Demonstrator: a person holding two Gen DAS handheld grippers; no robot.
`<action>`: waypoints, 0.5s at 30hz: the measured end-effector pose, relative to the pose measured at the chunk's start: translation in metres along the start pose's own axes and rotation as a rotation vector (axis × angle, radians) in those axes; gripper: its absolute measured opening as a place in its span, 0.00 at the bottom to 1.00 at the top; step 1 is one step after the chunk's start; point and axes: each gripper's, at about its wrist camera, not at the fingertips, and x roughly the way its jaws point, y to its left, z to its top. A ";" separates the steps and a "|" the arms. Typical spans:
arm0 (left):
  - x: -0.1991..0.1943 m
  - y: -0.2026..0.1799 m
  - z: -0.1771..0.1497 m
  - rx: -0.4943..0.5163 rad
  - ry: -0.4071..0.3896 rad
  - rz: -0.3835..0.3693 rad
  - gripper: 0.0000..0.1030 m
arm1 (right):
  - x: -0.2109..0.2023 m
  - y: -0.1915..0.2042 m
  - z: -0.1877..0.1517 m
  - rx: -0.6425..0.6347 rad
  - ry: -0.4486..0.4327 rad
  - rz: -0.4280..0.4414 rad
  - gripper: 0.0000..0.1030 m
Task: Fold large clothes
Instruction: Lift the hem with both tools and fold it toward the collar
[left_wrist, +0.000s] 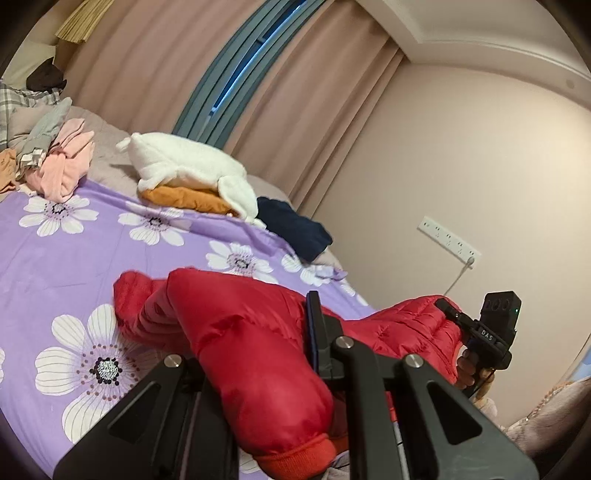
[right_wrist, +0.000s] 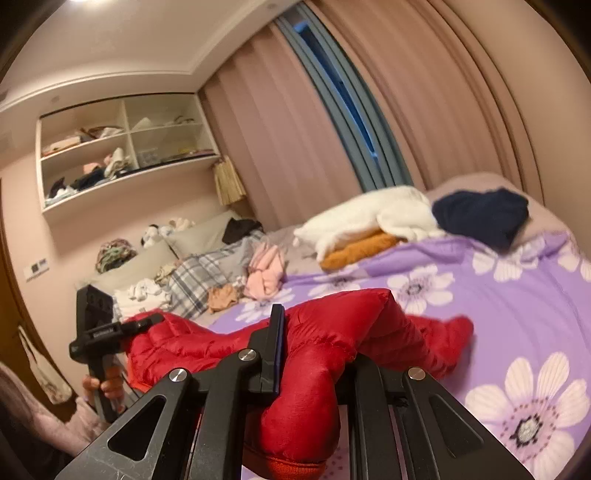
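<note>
Purple flower-print bedspread (left_wrist: 55, 258) carries a red quilted puffer jacket (left_wrist: 236, 332); left gripper (left_wrist: 258, 369) and right gripper (right_wrist: 314, 369) each clamp a sleeve.

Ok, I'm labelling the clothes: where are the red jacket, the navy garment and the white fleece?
red jacket (left_wrist: 236, 332), left wrist view, on the sleeve.
navy garment (left_wrist: 295, 227), left wrist view, on its middle.
white fleece (left_wrist: 181, 162), left wrist view, on its top face.

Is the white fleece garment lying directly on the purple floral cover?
No. The white fleece garment rests on a folded orange garment, which lies at the purple floral cover edge.
</note>
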 end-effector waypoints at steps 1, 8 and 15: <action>-0.002 -0.001 0.001 0.001 -0.008 -0.002 0.13 | -0.001 0.001 0.000 -0.008 -0.006 0.004 0.14; 0.006 0.007 0.009 -0.013 -0.008 0.012 0.14 | 0.010 -0.005 0.007 -0.015 -0.023 0.013 0.14; 0.043 0.034 0.008 -0.078 0.054 0.081 0.14 | 0.035 -0.036 -0.002 0.091 0.019 -0.031 0.14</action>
